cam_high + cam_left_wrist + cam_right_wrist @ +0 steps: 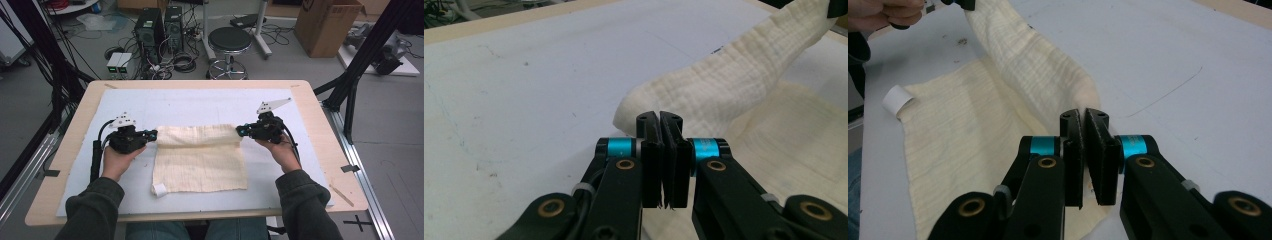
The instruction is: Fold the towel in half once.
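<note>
While the bench [60, 180] carries the white mat [195, 100], the cream cloth [200, 165] lies at the mat's middle, its far edge lifted. I hold my left gripper [150, 134] and right gripper [242, 131] with fingers clamped on the cloth's far corners, probably to fold that edge toward me.

A cream-coloured woven cloth [200, 159] lies on a white mat [190, 102] covering the wooden table [320, 120]. The left gripper [152, 133] and right gripper [241, 130] pinch its raised far corners.
</note>
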`<state>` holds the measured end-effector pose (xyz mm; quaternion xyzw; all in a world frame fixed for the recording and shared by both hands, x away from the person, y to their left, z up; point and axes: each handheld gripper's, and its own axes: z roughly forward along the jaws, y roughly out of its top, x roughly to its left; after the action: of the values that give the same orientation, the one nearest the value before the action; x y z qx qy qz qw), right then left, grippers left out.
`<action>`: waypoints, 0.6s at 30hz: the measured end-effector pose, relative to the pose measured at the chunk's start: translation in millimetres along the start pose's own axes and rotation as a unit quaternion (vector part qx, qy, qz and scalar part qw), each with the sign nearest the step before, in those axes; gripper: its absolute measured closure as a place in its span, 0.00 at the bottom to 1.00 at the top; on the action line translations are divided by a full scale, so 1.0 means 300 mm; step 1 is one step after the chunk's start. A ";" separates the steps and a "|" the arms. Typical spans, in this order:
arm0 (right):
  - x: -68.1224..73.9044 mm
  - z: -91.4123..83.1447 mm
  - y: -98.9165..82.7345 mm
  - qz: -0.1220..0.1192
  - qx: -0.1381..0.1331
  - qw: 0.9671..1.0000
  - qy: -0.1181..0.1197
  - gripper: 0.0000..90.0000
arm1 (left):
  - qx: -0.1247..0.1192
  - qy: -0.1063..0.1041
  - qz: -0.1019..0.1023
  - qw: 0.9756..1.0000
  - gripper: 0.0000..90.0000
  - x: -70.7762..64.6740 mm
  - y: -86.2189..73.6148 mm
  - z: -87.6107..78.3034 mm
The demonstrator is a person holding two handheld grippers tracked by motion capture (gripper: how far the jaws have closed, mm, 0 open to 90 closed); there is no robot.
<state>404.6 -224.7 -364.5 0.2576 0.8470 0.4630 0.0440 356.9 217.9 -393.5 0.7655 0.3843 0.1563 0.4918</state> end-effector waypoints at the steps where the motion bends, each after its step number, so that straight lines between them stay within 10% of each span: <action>1: 0.003 0.001 0.000 -0.004 -0.002 1.000 0.000 0.95 | -0.001 0.000 0.003 1.000 0.97 -0.002 -0.002 -0.004; 18: 0.045 -0.015 -0.074 -0.006 0.006 1.000 0.005 0.95 | 0.004 -0.020 0.025 0.999 0.97 -0.069 -0.062 -0.051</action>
<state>382.6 -231.4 -377.8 0.2509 0.8514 0.4588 0.0410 325.8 216.5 -399.8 0.7795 0.3561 0.1517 0.4925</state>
